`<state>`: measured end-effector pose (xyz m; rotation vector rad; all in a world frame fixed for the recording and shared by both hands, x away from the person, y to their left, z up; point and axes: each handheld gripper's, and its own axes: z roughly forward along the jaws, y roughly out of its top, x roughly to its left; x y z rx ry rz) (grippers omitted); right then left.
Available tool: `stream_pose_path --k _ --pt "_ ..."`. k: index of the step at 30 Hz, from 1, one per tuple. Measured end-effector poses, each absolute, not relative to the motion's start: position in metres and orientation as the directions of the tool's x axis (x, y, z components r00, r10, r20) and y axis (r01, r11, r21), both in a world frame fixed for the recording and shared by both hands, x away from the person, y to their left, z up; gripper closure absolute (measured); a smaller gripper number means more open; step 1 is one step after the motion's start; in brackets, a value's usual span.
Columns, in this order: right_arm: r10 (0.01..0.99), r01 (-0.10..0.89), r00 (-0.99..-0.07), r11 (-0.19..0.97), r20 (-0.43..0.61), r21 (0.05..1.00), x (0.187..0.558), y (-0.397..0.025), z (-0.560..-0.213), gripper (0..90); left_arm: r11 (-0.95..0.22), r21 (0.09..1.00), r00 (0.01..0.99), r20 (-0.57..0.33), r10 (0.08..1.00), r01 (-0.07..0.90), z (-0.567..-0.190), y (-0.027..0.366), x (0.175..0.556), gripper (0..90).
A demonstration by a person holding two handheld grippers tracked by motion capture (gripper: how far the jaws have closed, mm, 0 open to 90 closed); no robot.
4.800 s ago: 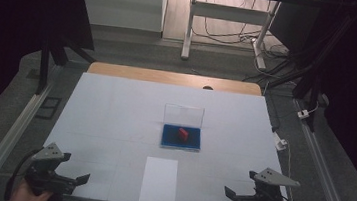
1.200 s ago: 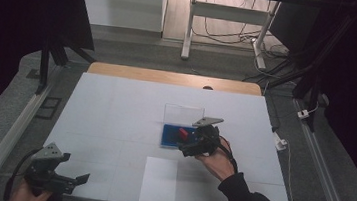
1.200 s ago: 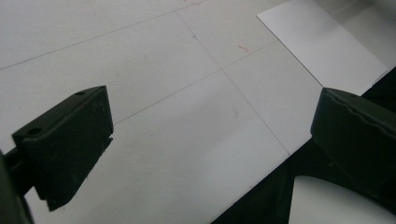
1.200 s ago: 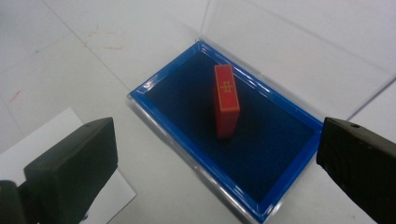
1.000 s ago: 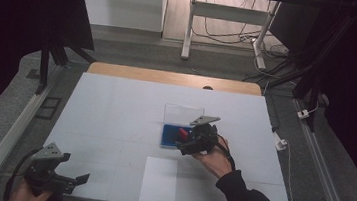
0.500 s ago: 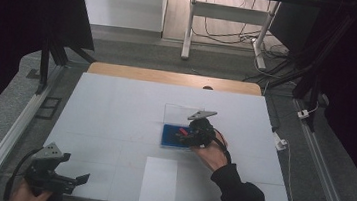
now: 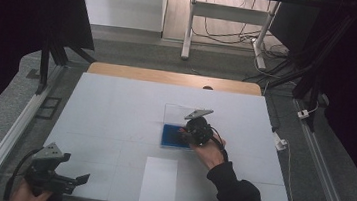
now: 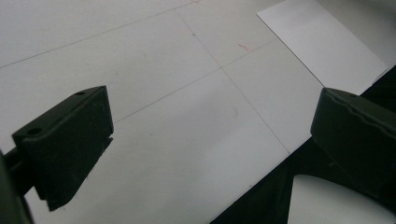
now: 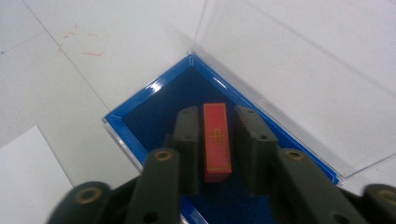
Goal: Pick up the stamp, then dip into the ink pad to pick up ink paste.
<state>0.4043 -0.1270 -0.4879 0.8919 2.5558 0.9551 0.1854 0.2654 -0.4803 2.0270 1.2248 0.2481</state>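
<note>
Grasp step in hand: right gripper (image 9: 211, 140) straddles the small red rectangular block (image 9: 216, 141) lying on the blue-lined floor of the clear plastic case (image 9: 140, 119), jaws just apart from its sides; next move, judged: close squarely, then lift; left gripper (image 8: 210, 140) rests agape over the white table (image 8: 154, 56).

The right gripper (image 7: 186, 133) is being held out mid-table, jaws nearly closed; the left gripper (image 7: 76, 179) is being kept low, jaws wide.
</note>
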Motion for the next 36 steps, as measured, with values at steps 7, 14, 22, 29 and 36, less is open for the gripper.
stream_pose_path --k 7,14,22,29,36 --pt "0.628 0.451 -0.778 0.598 -0.037 0.663 0.404 -0.128 -0.488 79.6 -0.266 0.680 0.525 -0.205 0.826 0.684 -0.480 0.266 0.186 0.0" --pt "0.616 0.424 -0.787 0.575 -0.029 0.700 0.401 -0.133 -0.479 79.6 -0.271 0.676 0.531 -0.209 0.821 0.685 -0.480 0.266 0.186 0.0" --pt "0.608 0.420 -0.794 0.576 -0.023 0.701 0.399 -0.138 -0.473 79.6 -0.270 0.675 0.532 -0.213 0.820 0.686 -0.480 0.266 0.187 0.0" --pt "0.606 0.416 -0.795 0.576 -0.026 0.703 0.398 -0.141 -0.469 79.6 -0.271 0.676 0.533 -0.213 0.819 0.685 -0.480 0.266 0.186 0.0" --pt "0.612 0.421 -0.791 0.567 -0.020 0.709 0.400 -0.143 -0.467 79.7 -0.268 0.677 0.534 -0.217 0.817 0.685 -0.480 0.267 0.187 0.0"
